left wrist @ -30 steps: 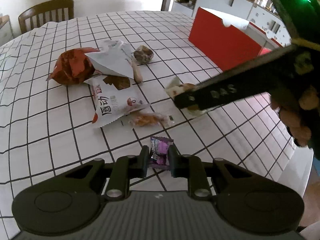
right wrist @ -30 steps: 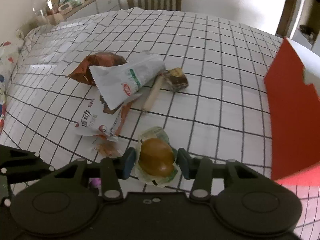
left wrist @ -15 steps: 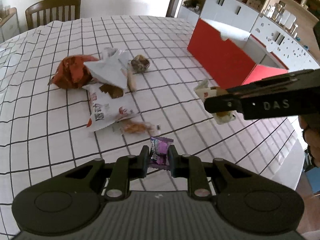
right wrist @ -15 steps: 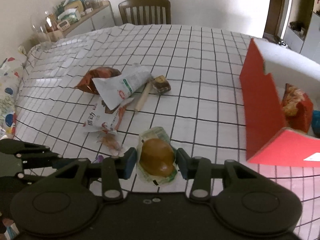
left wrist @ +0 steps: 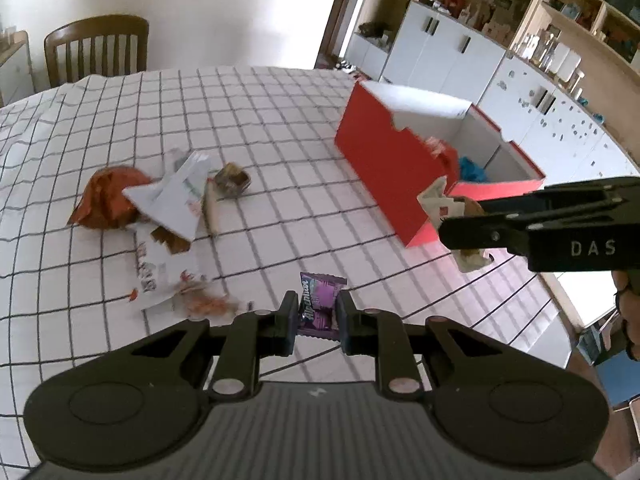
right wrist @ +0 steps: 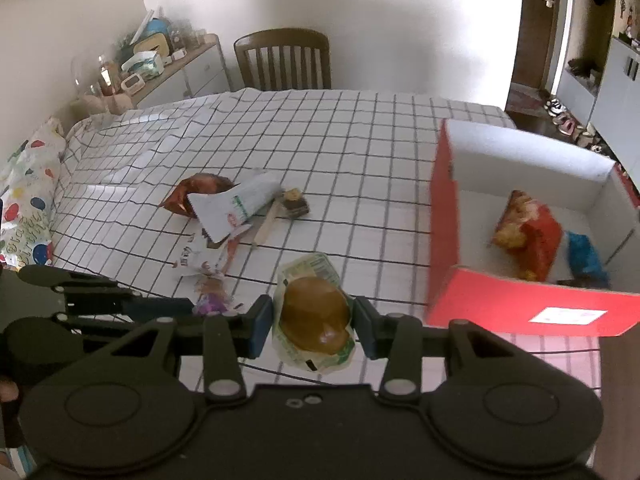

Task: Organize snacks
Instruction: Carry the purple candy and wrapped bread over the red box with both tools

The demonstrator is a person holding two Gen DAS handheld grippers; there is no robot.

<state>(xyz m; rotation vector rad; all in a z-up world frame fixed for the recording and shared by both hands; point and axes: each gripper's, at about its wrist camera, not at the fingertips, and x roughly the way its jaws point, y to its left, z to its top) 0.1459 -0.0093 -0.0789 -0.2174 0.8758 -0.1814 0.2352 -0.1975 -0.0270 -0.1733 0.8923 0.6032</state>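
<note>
Left tool (left wrist: 318, 314) clamped on a purple candy wrapper (left wrist: 320, 306), held up above the counter (left wrist: 280, 120) with its black-grid white cloth. Right tool (right wrist: 313, 320) clamped on a wrapped brown bun (right wrist: 314, 314) in a clear green-printed pack, also off the counter, just left of the red box (right wrist: 444, 216). In the left wrist view the right tool (left wrist: 460, 220) shows side-on, the bun at its tip near the box's front corner.

Red box open on top, white inside, holds a red-orange snack bag (right wrist: 528, 232) and a blue packet (right wrist: 586, 256) beside it.

Loose pile on the counter, well apart from the box: orange-brown crumpled bag (left wrist: 106, 196), a white pouch (left wrist: 176, 196) lying over it, a pale stick snack (left wrist: 210, 212) beside the pouch, a small brown wrapped cake (left wrist: 232, 178) touching the stick's far end, a flat white-red printed bag (left wrist: 160, 268) nearer, a small clear orange snack pack (left wrist: 206, 300) at its edge, blurred.

Wooden chair (right wrist: 284, 58) at the far counter edge.
</note>
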